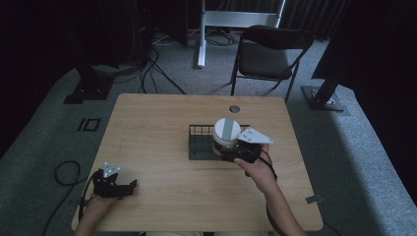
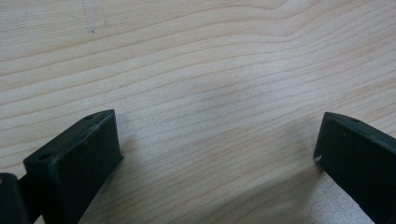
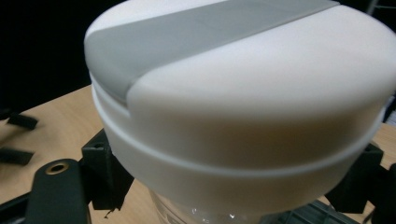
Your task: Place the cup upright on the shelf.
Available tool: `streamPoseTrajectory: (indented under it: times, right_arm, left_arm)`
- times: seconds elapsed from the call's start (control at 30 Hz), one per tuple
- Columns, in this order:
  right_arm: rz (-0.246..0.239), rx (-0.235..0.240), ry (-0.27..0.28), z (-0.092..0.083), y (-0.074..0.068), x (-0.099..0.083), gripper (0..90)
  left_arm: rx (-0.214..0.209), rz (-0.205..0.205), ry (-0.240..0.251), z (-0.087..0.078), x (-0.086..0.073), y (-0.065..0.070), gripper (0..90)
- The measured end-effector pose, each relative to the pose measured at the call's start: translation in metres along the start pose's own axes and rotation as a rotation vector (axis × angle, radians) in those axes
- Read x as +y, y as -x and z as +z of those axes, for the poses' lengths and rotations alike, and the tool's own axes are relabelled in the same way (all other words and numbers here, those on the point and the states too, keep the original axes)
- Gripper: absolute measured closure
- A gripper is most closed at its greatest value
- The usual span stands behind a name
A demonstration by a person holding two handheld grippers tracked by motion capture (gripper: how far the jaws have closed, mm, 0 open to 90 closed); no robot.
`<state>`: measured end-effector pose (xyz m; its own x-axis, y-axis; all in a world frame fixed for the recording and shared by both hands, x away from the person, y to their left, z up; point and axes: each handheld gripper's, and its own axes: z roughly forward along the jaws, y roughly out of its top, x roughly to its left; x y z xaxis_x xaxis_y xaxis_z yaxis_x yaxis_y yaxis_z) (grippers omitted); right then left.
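Upright jar [image 1: 226, 133], lid up, clamped by right gripper [image 1: 231, 153] fingers; left gripper [image 1: 129, 187] fingers spread.

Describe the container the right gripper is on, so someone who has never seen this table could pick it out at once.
On the wooden table, right of centre, sits a dark wire basket. At its right end stands a round jar with a white lid crossed by a grey band, the right gripper closed around it. It is the only pale, round thing there.

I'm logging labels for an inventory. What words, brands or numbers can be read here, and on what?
None can be read. The white jar with its grey-striped lid, held in the right gripper over the wire basket, shows no lettering.
The table is plain wood.
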<state>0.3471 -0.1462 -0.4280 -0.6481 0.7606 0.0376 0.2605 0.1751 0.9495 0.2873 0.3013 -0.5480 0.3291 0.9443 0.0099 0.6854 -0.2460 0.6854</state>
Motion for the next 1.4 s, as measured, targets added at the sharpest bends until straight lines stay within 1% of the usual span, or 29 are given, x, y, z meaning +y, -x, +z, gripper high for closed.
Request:
streamPoseTrajectory:
  times: [0.1,0.2,0.3,0.37,0.43,0.5,0.53,0.6,0.67,0.7,0.73,0.8,0.87,0.9,0.93,0.97,1.1,1.17,1.27,1.3,1.33,1.4]
  right_arm:
    - [0.021,-0.026,-0.001,0.004,0.002,0.002,18.1]
    - [0.012,-0.066,-0.003,0.008,0.003,0.005,18.1]
    - [0.019,-0.095,-0.007,0.013,0.005,0.007,18.1]
    - [0.035,-0.108,-0.008,0.017,0.006,0.009,18.1]
    - [0.05,-0.134,-0.003,0.02,0.007,0.01,18.1]
    - [0.06,-0.171,-0.002,0.025,0.009,0.011,18.1]
    - [0.066,-0.191,-0.007,0.027,0.01,0.011,18.1]
    - [0.093,-0.22,-0.017,0.03,0.013,0.011,18.1]
    - [0.092,-0.252,-0.036,0.034,0.014,0.01,18.1]
    - [0.099,-0.259,-0.041,0.036,0.014,0.01,18.1]
    - [0.104,-0.276,-0.051,0.038,0.014,0.009,18.1]
    - [0.102,-0.304,-0.065,0.043,0.014,0.008,18.1]
    - [0.124,-0.321,-0.076,0.047,0.013,0.007,18.1]
    - [0.12,-0.33,-0.081,0.049,0.013,0.006,18.1]
    - [0.125,-0.342,-0.085,0.051,0.013,0.005,18.1]
    - [0.138,-0.343,-0.091,0.053,0.013,0.004,18.1]
    - [0.165,-0.368,-0.087,0.058,0.012,0.002,18.1]
    - [0.165,-0.384,-0.087,0.061,0.012,0.001,18.1]
    - [0.169,-0.387,-0.095,0.063,0.012,-0.001,18.1]
    - [0.165,-0.396,-0.109,0.065,0.011,-0.003,18.1]
    - [0.166,-0.398,-0.11,0.066,0.011,-0.004,18.1]
    - [0.155,-0.408,-0.118,0.067,0.009,-0.005,18.1]
  left_arm:
    - [0.0,0.0,0.0,0.0,0.0,0.0,0.5]
    - [0.0,0.0,0.0,0.0,0.0,0.0,0.5]
    - [0.0,0.001,0.0,0.0,0.0,0.0,0.5]
    - [0.0,0.002,-0.002,0.0,0.0,0.0,0.5]
    - [0.0,0.0,0.0,0.0,0.0,0.0,0.5]
    - [0.0,0.0,0.0,0.0,0.0,0.0,0.5]
    - [0.0,0.0,0.0,0.0,0.0,0.0,0.5]
    - [0.0,0.0,0.0,0.0,0.0,0.0,0.5]
    - [0.0,0.0,-0.001,0.0,0.0,0.0,0.5]
    - [-0.001,0.0,0.0,0.0,0.0,0.0,0.5]
    - [0.0,0.0,0.0,0.0,0.0,0.0,0.5]
    - [0.0,-0.001,0.0,0.0,0.0,0.0,0.5]
    - [-0.001,-0.001,0.0,0.0,0.0,0.0,0.5]
    - [0.0,-0.001,0.0,0.0,0.0,0.0,0.5]
    - [0.0,-0.001,0.0,0.0,0.0,0.0,0.5]
    - [0.0,-0.001,0.0,0.0,0.0,0.0,0.5]
    - [0.0,-0.001,0.0,0.0,0.0,0.0,0.5]
    - [0.0,-0.001,0.0,0.0,0.0,0.0,0.6]
    - [0.0,-0.001,0.0,0.0,0.0,0.0,0.6]
    - [0.0,-0.001,0.0,0.0,0.0,0.0,0.5]
    - [0.0,-0.001,0.0,0.0,0.0,0.0,0.5]
    - [0.0,-0.001,0.0,0.0,0.0,0.0,0.6]
